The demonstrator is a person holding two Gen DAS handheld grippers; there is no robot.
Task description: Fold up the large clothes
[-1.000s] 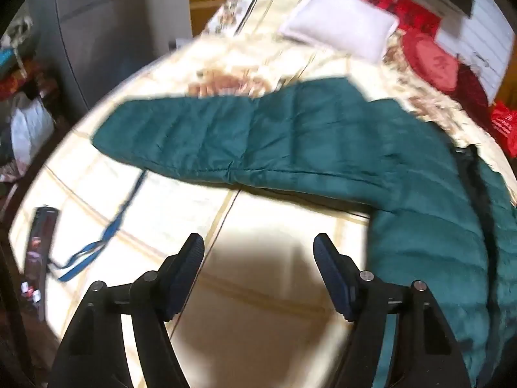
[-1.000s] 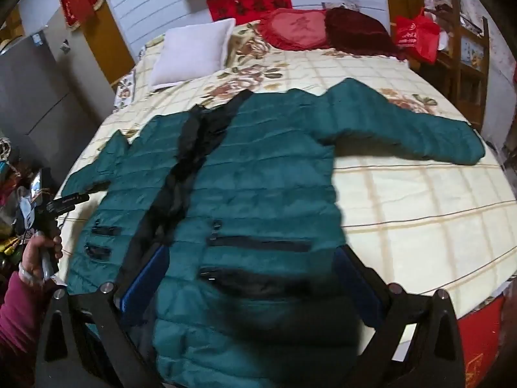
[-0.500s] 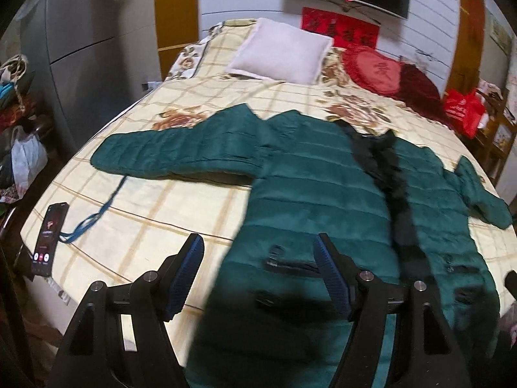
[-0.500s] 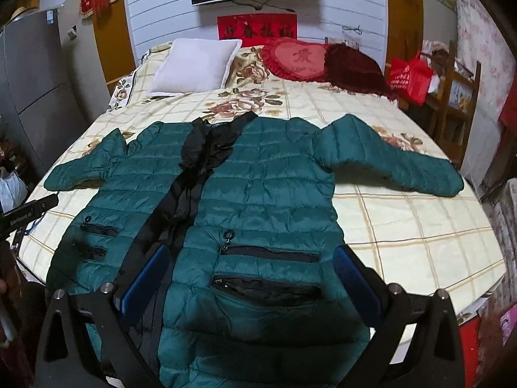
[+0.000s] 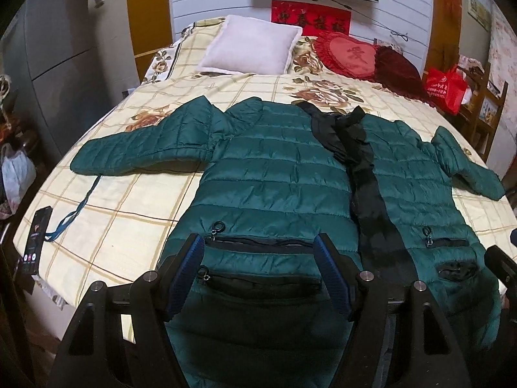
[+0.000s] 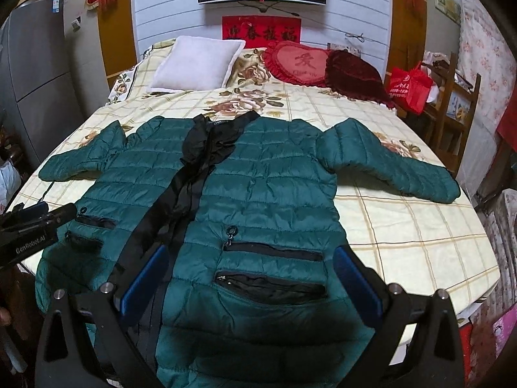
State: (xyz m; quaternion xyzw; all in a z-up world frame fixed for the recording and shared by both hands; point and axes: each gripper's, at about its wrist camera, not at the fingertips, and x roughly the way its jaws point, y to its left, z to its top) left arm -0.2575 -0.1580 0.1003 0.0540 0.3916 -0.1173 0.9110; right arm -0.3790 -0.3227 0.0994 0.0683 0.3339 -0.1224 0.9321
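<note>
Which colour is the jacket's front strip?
Black front strip, on the green jacket; clearest in right wrist view.

"GenRobot.AI" in white on black body of left gripper (image 6: 30,228), seen from right wrist view. Red banner (image 6: 261,31) on wall under TV: four dark Chinese characters. Heart cushion (image 6: 302,62): one Chinese character. Red bag (image 6: 407,86): white print, unreadable.

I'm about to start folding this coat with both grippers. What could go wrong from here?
1. The phone and its blue lanyard lie just below the left sleeve; folding that sleeve inward might snag them.
2. The puffy green jacket looks slick, so folds may spring open.
3. The loose black lining could bunch up.
</note>
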